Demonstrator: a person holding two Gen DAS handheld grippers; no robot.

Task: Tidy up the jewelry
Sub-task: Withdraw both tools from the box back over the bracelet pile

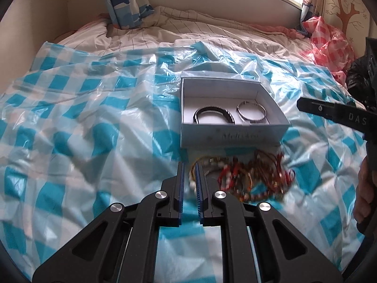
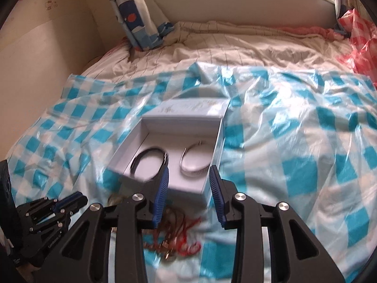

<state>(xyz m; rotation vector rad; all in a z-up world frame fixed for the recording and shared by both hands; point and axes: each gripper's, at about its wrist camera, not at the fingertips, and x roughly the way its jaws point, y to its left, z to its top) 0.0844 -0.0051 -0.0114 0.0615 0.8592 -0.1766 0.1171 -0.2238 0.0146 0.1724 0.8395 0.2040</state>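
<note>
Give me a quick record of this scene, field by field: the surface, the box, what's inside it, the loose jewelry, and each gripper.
surface: blue-and-white checked plastic sheet spread over a bed
box: open white box, lid off
in box: dark bracelet on the left, silver bangle on the right, lying apart
loose jewelry: tangled pile of beaded and red corded bracelets on the sheet in front of the box
left gripper: shut, nothing clearly held, tips at the pile's edge
right gripper: open, empty, over the box's near edge

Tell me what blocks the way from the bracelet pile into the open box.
Nothing visible does. The bracelet pile lies just before the box, whose top is open; inside, only the black bracelet and silver bangle take floor space.
</note>
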